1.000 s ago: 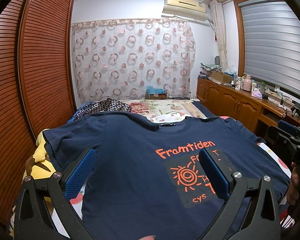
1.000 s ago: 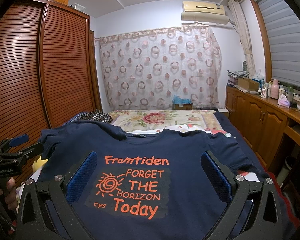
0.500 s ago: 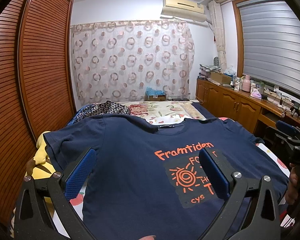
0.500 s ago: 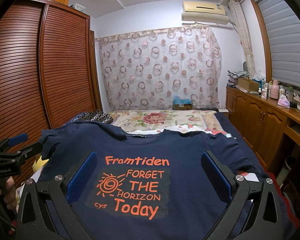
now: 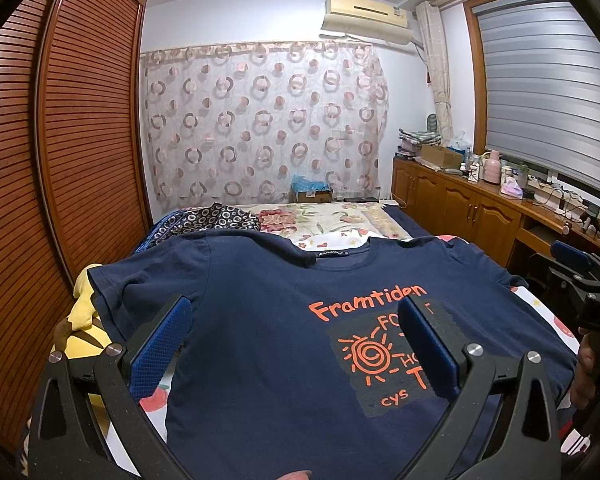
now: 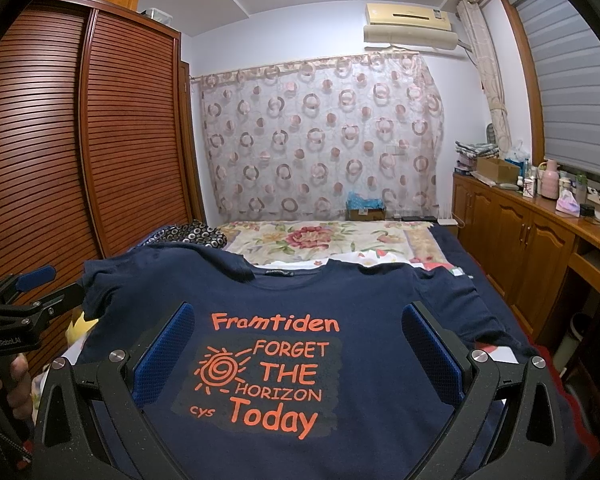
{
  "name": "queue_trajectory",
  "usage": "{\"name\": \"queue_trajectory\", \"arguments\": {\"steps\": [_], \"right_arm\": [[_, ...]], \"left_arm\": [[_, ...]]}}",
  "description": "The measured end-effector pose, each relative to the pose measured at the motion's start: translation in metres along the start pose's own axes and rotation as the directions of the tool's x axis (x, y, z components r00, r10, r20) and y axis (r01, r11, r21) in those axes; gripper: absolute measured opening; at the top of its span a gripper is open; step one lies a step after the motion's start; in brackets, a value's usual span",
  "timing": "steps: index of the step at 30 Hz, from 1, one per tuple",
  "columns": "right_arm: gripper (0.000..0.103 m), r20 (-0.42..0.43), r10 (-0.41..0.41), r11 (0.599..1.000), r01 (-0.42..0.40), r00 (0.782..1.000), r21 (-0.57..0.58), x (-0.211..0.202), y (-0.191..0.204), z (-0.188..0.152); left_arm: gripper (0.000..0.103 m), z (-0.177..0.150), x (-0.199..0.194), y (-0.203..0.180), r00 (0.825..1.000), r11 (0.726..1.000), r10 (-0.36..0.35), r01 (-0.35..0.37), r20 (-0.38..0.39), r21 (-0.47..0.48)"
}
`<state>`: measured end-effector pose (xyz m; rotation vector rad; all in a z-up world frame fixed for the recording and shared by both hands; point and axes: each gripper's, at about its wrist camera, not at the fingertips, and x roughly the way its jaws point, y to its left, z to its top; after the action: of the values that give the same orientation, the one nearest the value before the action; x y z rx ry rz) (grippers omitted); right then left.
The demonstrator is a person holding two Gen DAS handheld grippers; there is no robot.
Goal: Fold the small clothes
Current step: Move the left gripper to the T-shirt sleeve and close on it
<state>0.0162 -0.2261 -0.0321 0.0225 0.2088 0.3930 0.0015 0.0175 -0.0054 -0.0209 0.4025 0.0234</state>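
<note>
- So, the navy T-shirt (image 6: 352, 320) lies face up and spread flat on the bed (image 6: 452, 248), right ahead of both sets of tongs, collar at the far end and the orange print facing up.
- Left tongs (image 5: 296, 344) are spread wide with nothing between the blue pads; they hover over the shirt's left half, with the left sleeve (image 5: 140, 280) just beyond the left pad.
- Right tongs (image 6: 298, 352) are equally wide open and empty, framing the printed block.
- Both are held low and roughly level, pointing up the bed towards the collar, side by side. Each one peeks into the other's view at the frame edge, with a hand (image 6: 8, 384) wrapped round the grip.
- My read: folding hasn't started; this is the line-up step before the first grab.
- Next move probably needs each pair to drop onto an edge, sleeve or hem corner, and pinch a single layer, then carry it across evenly so the fabric doesn't bunch.
- That left sleeve looks a bit rumpled, so maybe smooth it first.
</note>
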Motion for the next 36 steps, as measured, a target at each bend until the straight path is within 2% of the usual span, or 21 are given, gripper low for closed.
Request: {"name": "queue_trajectory", "arguments": {"steps": [13, 21, 30, 36], "right_arm": [[0.103, -0.003, 0.006, 1.0, -0.006, 1.0, 0.0, 0.001, 0.002, -0.001], [0.103, -0.047, 0.038, 0.999, -0.039, 0.998, -0.013, 0.018, 0.003, -0.007], [0.103, -0.122, 0.128, 0.988, -0.138, 0.984, -0.073, 0.064, 0.008, 0.003], [0.103, -0.152, 0.176, 0.979, -0.189, 0.973, -0.077, 0.092, 0.003, 0.017]], "left_arm": [[0.103, 0.0, 0.0, 0.0, 1.0, 1.0, 0.0, 0.0, -0.002, 0.001], [0.103, -0.005, 0.007, 0.013, 0.999, 1.0, -0.002, 0.001, -0.04, -0.016], [0.103, -0.009, 0.034, 0.063, 0.996, 0.999, 0.005, -0.009, -0.091, -0.045], [0.103, -0.003, 0.045, 0.098, 0.993, 0.996, 0.054, -0.061, -0.106, -0.064]]}}
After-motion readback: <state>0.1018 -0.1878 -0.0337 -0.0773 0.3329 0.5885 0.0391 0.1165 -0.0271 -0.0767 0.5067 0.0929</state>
